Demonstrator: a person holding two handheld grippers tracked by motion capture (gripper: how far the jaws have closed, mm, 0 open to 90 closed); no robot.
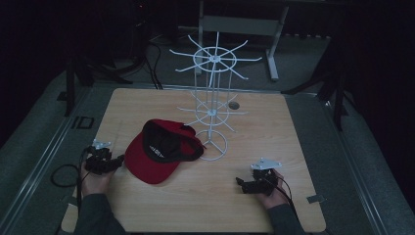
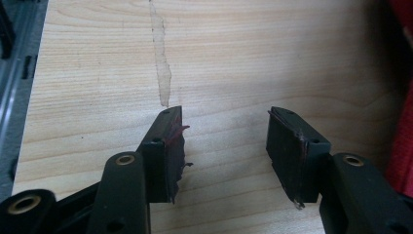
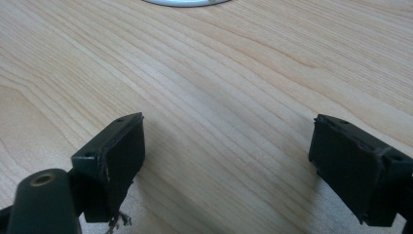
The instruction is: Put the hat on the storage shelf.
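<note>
Left gripper (image 2: 226, 151): the jaws stand spread with bare wood between them; nothing is pinched. The inner pads (image 2: 175, 151) are frayed, and red fibres cling to the left one. A red edge of the cap (image 2: 402, 146) lies at the right margin of the left gripper view, just beside the right-hand jaw but apart from it.

Right gripper (image 3: 226, 168): the jaws are spread wider, also empty, and hover low over the table (image 3: 219, 73). The white rim of the rack base (image 3: 185, 2) crosses the top edge of the right gripper view, so this gripper points toward the rack.

In the high view, the left gripper (image 1: 117, 161) sits at the cap's (image 1: 156, 161) left side, near the brim. The cap lies on the table (image 1: 274, 127) with its dark lining and opening facing upward, its crown touching or overlapping the base ring of the white wire rack (image 1: 211, 98). The right gripper (image 1: 240, 182) rests well apart from the cap, near the front right of the table.

Judgement: both grippers are open in readiness to take the cap. The left is placed to grasp the brim; the right is positioned to support or steady. The rack's radiating arms suggest the cap is to be hung there.
</note>
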